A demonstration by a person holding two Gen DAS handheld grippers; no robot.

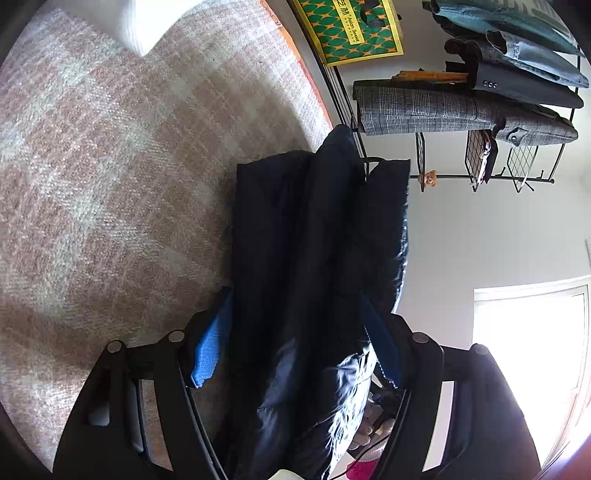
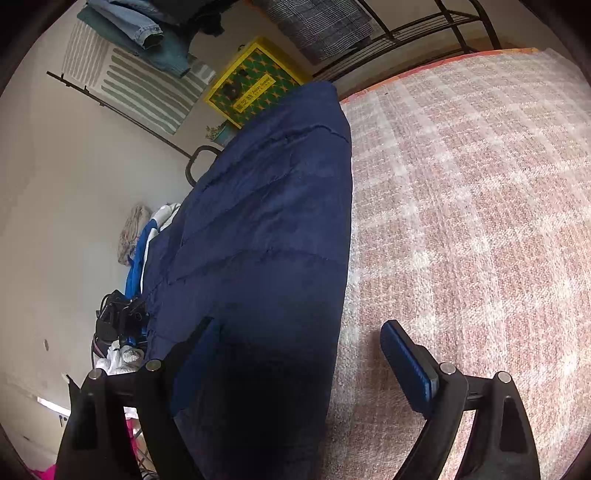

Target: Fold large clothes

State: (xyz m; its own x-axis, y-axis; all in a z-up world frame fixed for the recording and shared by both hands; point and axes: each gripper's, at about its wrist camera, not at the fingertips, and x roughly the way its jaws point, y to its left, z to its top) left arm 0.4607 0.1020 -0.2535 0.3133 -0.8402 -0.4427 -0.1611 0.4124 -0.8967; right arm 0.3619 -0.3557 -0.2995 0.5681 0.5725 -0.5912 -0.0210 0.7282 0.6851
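one pink-and-white checked woven bedspread (image 1: 122, 192) lies bare across the frame's left. at centre, the left gripper (image 1: 295, 343) clamps one dark navy quilted puffer jacket (image 1: 310, 236). the right gripper (image 2: 310, 347) gapes wide, unclamped, over the jacket's edge.

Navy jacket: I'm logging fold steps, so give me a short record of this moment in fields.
garment: navy jacket, quilted
surface: pink checked blanket
left gripper: jaws closed on a thick fold of the jacket
right gripper: jaws open, not gripping; jacket edge lies between them
background: clothes rack, yellow box
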